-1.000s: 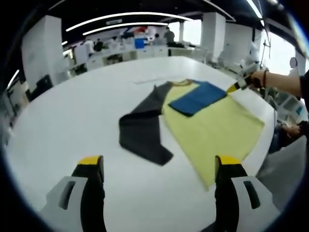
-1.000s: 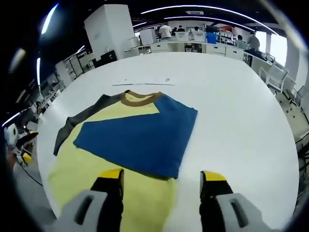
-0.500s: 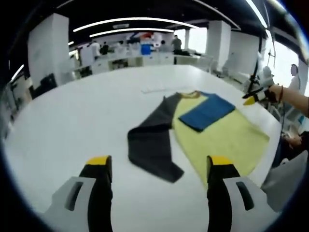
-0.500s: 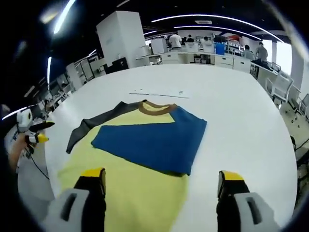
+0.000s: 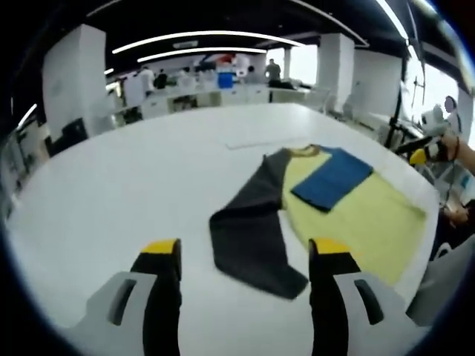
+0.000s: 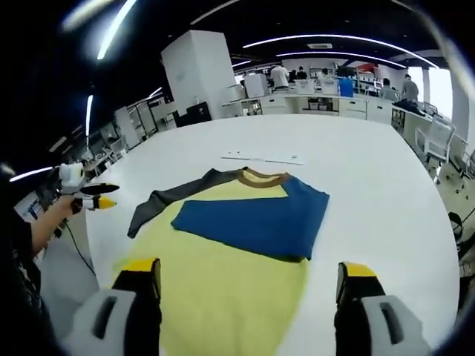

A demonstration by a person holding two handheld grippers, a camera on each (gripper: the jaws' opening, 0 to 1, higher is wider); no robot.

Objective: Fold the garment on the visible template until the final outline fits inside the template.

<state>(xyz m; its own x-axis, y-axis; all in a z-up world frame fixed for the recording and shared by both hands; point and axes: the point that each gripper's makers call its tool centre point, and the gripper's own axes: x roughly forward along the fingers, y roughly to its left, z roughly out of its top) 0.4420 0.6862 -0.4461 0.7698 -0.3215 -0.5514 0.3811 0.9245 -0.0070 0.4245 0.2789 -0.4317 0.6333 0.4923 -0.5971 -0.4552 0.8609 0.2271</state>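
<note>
Garment (image 6: 234,256) lying flat at centre frame on white table (image 6: 371,178), blue sleeve (image 6: 256,222) folded over yellow body | dark sleeve (image 5: 252,230) stretching out lower centre | left gripper (image 5: 245,256) spread, holding nothing | right gripper (image 6: 249,273) spread, hovering above hem.

a soft, matt cloth garment (image 6: 245,252) is laid flat on a smooth, faintly glossy white table (image 5: 111,193). hard plastic, grey with yellow tips, is seen on the right gripper (image 6: 249,278) and left gripper (image 5: 245,256).
</note>
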